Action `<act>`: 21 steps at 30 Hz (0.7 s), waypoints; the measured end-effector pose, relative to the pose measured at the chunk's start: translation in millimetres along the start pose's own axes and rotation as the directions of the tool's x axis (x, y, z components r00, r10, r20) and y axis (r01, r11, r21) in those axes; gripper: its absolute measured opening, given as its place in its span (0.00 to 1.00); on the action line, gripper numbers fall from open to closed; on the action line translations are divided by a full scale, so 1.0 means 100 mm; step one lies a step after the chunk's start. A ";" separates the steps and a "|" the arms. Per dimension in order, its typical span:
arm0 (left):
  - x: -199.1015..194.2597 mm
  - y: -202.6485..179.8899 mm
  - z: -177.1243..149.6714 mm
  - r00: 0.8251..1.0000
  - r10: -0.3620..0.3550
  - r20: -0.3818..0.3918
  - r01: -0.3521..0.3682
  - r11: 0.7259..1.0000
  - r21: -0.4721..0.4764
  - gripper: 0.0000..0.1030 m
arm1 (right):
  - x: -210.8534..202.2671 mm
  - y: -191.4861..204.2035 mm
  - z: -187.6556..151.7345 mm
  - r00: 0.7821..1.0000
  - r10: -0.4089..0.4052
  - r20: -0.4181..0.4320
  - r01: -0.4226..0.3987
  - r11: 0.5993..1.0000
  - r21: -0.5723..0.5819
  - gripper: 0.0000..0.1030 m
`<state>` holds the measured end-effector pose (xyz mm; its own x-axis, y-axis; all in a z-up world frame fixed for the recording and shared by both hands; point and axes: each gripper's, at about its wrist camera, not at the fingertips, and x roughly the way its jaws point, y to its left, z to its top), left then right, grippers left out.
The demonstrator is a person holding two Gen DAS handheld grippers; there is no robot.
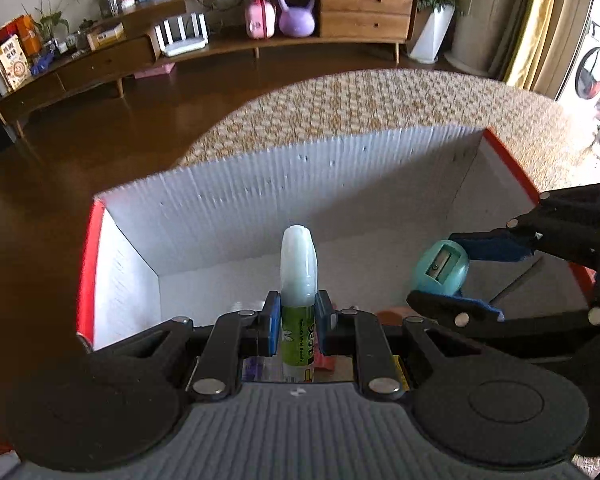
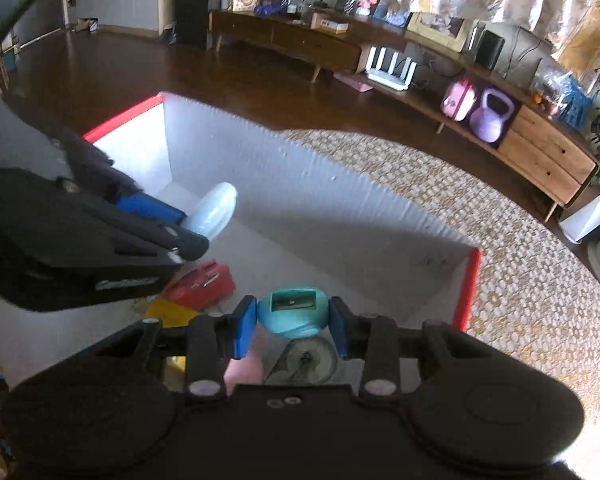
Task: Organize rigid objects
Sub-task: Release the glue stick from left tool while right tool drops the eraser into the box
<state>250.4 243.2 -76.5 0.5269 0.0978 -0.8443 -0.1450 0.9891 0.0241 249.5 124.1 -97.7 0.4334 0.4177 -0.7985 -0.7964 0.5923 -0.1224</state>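
- Left wrist view: your left gripper (image 1: 297, 316) clamps one glue stick (image 1: 298, 280), cap up, over the middle of the white box (image 1: 228, 196).
- Your right gripper (image 2: 294, 318) pinches one teal pencil sharpener (image 2: 292, 312) above the box's right, red-edged end.
- On the box floor: one red item (image 2: 204, 284), one yellow item (image 2: 168, 312), others hidden.

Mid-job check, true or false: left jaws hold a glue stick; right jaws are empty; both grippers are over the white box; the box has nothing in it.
1. The left gripper holds a glue stick: true.
2. The right gripper is empty: false, it grips a teal pencil sharpener.
3. Both grippers are over the white box: true.
4. The box has nothing in it: false, a red item and a yellow item lie inside.
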 end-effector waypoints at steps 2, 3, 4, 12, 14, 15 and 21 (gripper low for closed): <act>0.05 0.01 0.00 1.000 -0.001 -0.026 0.000 1.000 -0.001 0.17 | 0.01 0.00 0.00 1.000 0.007 -0.005 -0.007 1.000 -0.003 0.36; 0.08 0.02 0.00 0.999 -0.003 -0.038 0.003 1.000 0.000 0.17 | 0.02 -0.01 0.00 1.000 0.016 -0.010 -0.016 1.000 0.000 0.37; 0.12 0.02 -0.01 0.998 -0.010 -0.054 0.011 1.000 0.005 0.17 | 0.01 -0.03 0.00 1.000 0.021 -0.014 -0.021 1.000 0.004 0.37; 0.21 0.05 -0.03 0.992 -0.011 -0.122 0.008 1.000 -0.024 0.17 | -0.02 -0.11 -0.03 1.000 0.015 -0.014 -0.015 1.000 0.025 0.43; 0.21 0.05 -0.03 0.992 -0.010 -0.127 0.007 1.000 -0.027 0.17 | -0.07 -0.12 -0.04 1.000 0.018 -0.001 -0.018 0.999 0.028 0.44; 0.21 0.07 -0.03 0.992 -0.011 -0.128 0.007 1.000 -0.031 0.17 | -0.11 -0.12 -0.04 1.000 0.020 0.006 -0.020 0.999 0.027 0.45; 0.15 0.08 -0.04 0.993 -0.018 -0.113 0.011 0.998 -0.061 0.17 | -0.33 -0.10 -0.09 0.998 0.025 0.057 -0.027 0.999 0.028 0.57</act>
<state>254.0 252.1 -90.8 0.4318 0.0668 -0.8995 -0.1898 0.9816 -0.0183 239.3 97.6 -75.5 0.4368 0.4713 -0.7662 -0.7956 0.5999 -0.0845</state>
